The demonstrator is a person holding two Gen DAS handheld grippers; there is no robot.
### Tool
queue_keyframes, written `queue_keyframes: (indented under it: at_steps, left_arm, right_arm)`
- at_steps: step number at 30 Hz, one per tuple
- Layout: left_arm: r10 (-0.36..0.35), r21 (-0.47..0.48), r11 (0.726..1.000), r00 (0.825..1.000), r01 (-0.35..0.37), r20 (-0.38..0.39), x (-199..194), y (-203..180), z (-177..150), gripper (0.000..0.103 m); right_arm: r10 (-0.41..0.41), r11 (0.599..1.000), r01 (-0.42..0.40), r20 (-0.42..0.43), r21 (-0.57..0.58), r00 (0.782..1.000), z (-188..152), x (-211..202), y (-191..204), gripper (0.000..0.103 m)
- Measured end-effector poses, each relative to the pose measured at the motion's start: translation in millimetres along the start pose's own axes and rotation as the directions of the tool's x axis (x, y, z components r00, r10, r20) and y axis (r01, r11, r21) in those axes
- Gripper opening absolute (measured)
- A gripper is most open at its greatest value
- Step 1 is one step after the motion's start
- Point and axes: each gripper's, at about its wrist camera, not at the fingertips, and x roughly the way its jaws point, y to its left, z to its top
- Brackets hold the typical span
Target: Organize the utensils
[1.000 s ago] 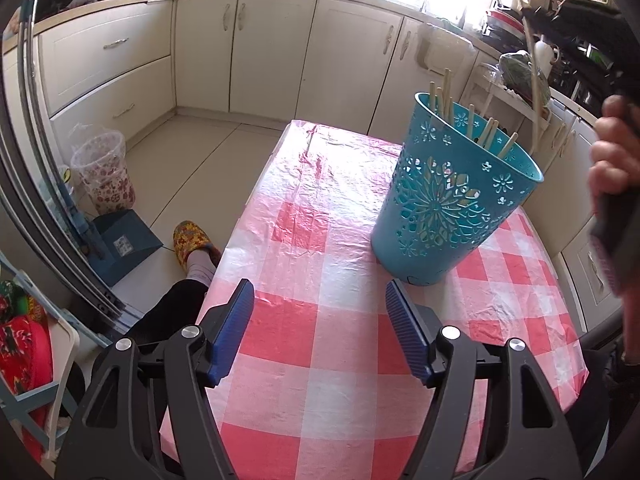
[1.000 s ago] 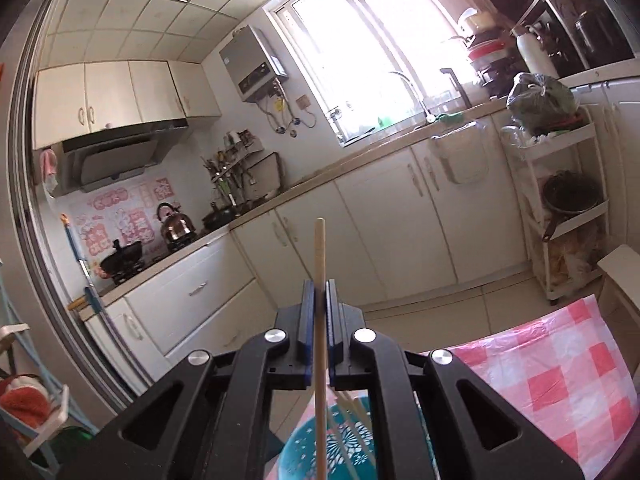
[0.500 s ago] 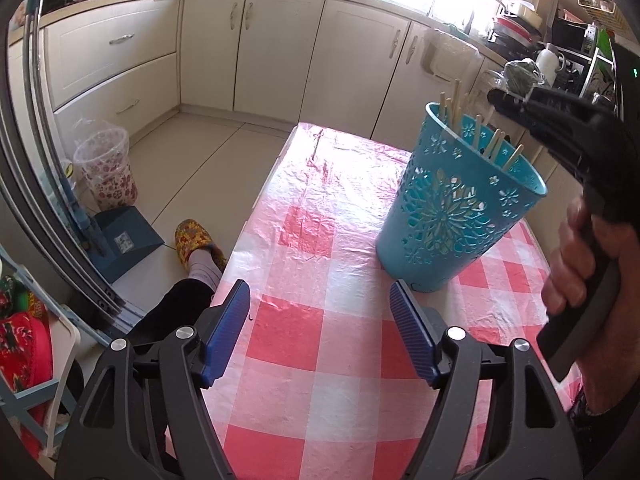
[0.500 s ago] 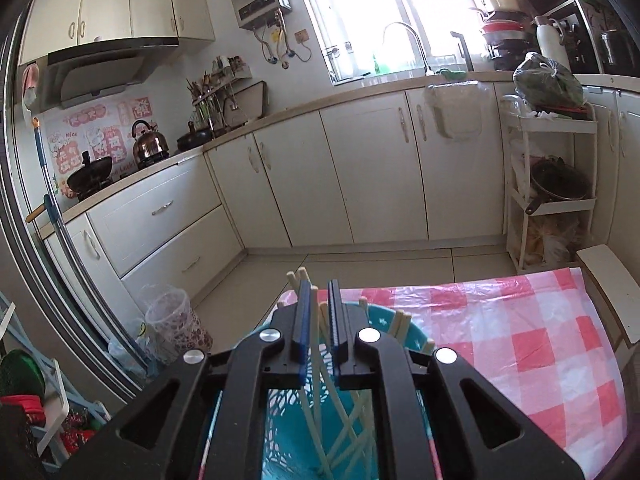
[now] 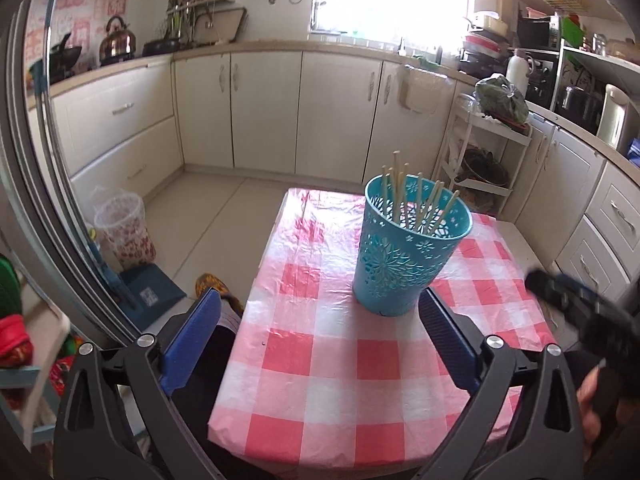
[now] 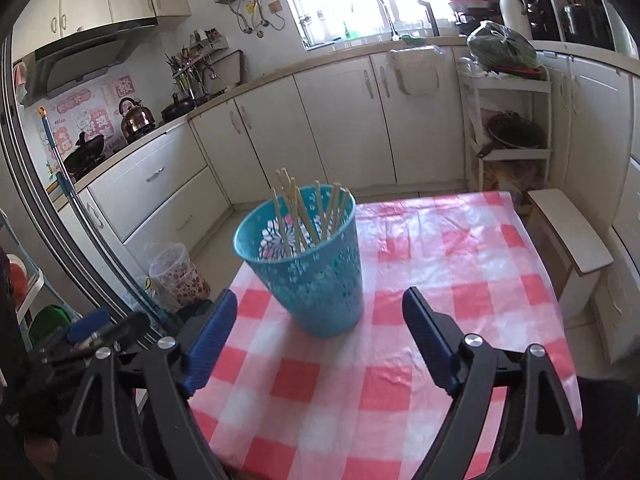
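The blue basket stands upright on the checked tablecloth, at centre frame in both views, with wooden chopsticks leaning inside it. The left gripper is spread wide and empty near the frame's bottom; so is the right gripper. Only the left view shows the slipper on the floor; only the right view shows the white stool at right.
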Motion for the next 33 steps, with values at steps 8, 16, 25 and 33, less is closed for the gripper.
queue_keyframes:
  at_steps: [8, 16, 25, 33]
  left_arm:
    - [0.002, 0.019, 1.000, 1.000, -0.002, -0.001, -54, -11, -9, 0.095]
    - [0.003, 0.046, 0.999, 1.000, -0.002, -0.021, -94, -19, -10, 0.095]
    - [-0.005, 0.013, 1.000, 1.000, 0.005, -0.017, -128, -15, -27, 0.095]
    - [0.030, 0.015, 0.999, 1.000, -0.030, -0.001, -146, -12, -39, 0.095]
  right_arm:
    - [-0.034, 0.997, 0.039, -0.062, 0.074, 0.997, -46, -56, -2, 0.090]
    - [-0.002, 0.999, 0.001, 0.029, 0.048, 1.000, -28, -113, 22, 0.095]
    - [0.012, 0.997, -0.017, 0.072, 0.069, 0.997, -59, -145, 40, 0.095]
    - [-0.002, 0.999, -0.003, 0.101, 0.042, 0.995, -65, -158, 47, 0.095]
